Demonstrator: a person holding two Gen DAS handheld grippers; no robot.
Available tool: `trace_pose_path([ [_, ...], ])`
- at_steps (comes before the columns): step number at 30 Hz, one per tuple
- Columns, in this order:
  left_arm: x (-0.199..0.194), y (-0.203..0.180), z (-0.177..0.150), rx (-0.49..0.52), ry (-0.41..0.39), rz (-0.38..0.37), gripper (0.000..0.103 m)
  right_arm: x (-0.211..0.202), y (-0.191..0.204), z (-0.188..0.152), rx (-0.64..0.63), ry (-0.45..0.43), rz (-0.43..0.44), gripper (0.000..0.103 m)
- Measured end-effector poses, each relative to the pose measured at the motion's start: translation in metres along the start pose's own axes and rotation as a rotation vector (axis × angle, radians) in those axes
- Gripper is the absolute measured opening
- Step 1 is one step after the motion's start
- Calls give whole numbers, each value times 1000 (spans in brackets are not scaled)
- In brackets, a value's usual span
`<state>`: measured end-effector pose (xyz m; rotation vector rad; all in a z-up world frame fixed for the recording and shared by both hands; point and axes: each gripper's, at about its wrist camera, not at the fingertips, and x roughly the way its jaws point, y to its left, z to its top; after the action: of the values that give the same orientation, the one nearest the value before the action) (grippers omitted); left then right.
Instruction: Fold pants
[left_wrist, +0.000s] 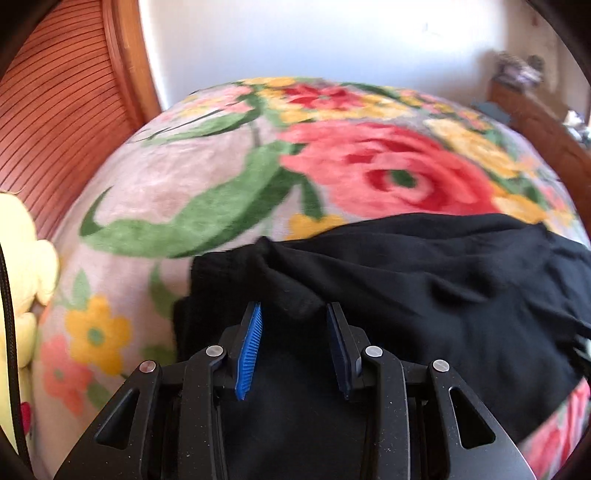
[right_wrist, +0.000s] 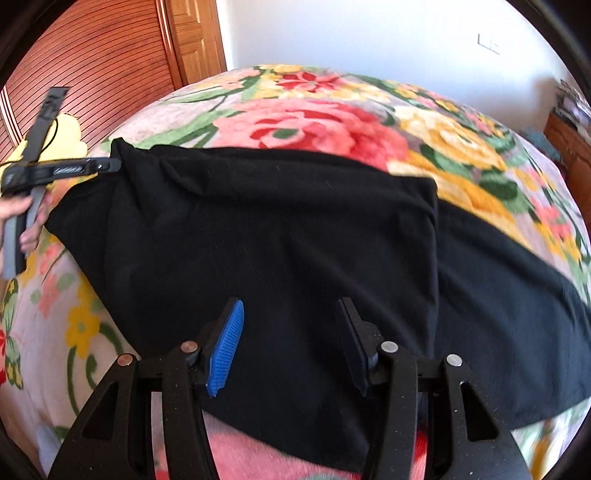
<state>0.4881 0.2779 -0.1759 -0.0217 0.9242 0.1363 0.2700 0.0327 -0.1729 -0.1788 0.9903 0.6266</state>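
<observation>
A bed covered by a floral blanket (right_wrist: 314, 122) fills both views. Black pants (right_wrist: 277, 240) lie folded across its centre, and a yellow plush toy (left_wrist: 22, 251) rests at the left edge.

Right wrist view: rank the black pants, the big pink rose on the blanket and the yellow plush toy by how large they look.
1. Black pants
2. Big pink rose
3. Yellow plush toy, though the other gripper hides part of it.
</observation>
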Motion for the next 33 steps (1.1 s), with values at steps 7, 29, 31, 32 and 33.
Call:
trace_pose_path([
  [7,14,1,9,82,-4,176,14,2,-8,-21,26,10,5,53],
  [29,-68,-66,22,125,-206,95,39,3,-56,-22,163,-24,4,53],
  [31,-68,-97,21,169,-205,39,39,2,-61,-22,174,-28,4,53],
  [32,-66,-113,21,188,-199,15,39,1,-63,-22,177,-29,2,53],
  [33,-64,-127,22,204,-190,-12,39,1,-64,-22,178,-29,-4,53],
])
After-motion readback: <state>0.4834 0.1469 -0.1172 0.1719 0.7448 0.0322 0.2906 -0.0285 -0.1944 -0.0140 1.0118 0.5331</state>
